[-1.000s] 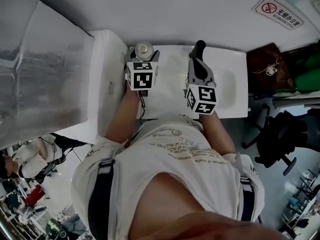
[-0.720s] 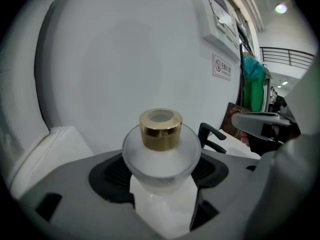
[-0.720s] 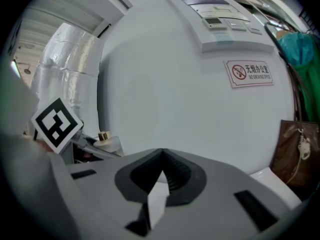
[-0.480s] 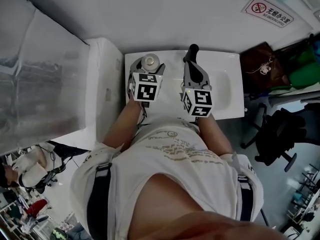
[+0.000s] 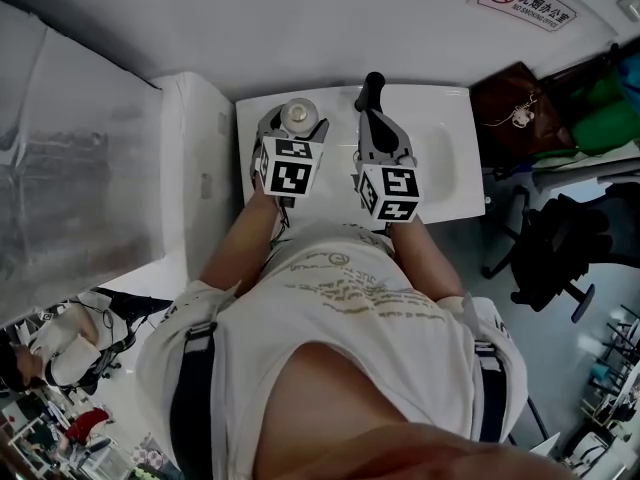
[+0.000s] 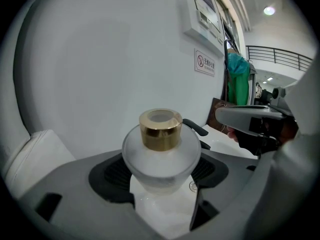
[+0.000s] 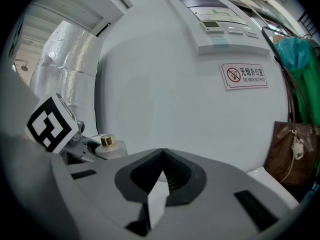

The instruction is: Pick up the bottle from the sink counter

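Well, from over the person's head, the left gripper (image 5: 292,126) is out at the back left corner of the white sink counter (image 5: 455,118), and the bottle (image 5: 298,115) sits right in its grasp, close to the wall. The right gripper (image 5: 372,123) hangs just beside it over the basin, and a dark faucet (image 5: 371,88) pokes up beyond its tip. Whether the bottle has left the counter I can't tell from up here.

Looking along the left gripper, its jaws are closed in on the bottle's body. The ribbed black pads (image 6: 112,171) meet the glass on either side, low under the shoulder. That looks a sensible place to hold it, I'd say. The shoulder widens above the pads, so it shouldn't slide down through them. The glass looks smooth, though, so I'd keep the squeeze firm and lift straight up. I'd also hold it upright and steer clear of the faucet behind. The bottle itself is squat and round-shouldered, of frosted, milky glass. A short gold cap (image 6: 160,129) tops it, with a pale disc set into its top. It stands upright, and white counter shows beneath it.

Looking along the right gripper, its jaws are together with nothing between them, pointing at the bare wall. The bottle shows small, off to the left, next to the other gripper's marker cube (image 7: 50,124). A no-smoking sign (image 7: 244,76) hangs on the wall.
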A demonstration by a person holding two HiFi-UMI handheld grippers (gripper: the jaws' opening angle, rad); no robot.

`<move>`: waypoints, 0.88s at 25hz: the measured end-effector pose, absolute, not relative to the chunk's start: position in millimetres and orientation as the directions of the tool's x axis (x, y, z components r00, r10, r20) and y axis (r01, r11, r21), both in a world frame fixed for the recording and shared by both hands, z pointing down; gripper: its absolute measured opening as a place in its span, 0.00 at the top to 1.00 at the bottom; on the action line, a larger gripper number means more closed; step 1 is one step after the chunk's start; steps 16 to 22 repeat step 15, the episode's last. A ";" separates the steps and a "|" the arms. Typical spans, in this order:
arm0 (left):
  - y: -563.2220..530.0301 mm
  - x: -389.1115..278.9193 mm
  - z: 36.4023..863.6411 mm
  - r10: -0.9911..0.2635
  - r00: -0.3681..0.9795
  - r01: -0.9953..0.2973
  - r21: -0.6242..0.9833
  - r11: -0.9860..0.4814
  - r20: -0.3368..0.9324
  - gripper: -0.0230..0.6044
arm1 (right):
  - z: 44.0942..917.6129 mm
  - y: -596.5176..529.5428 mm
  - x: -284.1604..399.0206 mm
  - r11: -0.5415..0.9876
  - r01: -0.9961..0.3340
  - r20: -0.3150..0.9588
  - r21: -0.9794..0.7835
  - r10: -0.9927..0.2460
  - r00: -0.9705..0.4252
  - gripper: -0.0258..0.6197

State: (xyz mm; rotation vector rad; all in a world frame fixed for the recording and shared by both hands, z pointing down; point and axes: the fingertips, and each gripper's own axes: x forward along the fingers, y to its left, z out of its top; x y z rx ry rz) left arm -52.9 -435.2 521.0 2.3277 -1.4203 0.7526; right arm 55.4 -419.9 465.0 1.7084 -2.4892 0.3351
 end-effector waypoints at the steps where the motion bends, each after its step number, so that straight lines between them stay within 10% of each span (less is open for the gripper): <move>1: -434.9 -52.0 520.7 -0.723 0.373 -0.887 -0.006 -0.463 0.582 0.41 | 464.6 -420.1 56.4 0.340 -0.932 0.207 -0.122 -0.910 -0.359 0.92; 22: -427.4 -46.3 527.0 -0.714 0.389 -0.883 0.014 -0.470 0.581 0.41 | 467.3 -417.6 57.2 0.336 -0.935 0.200 -0.110 -0.914 -0.352 0.92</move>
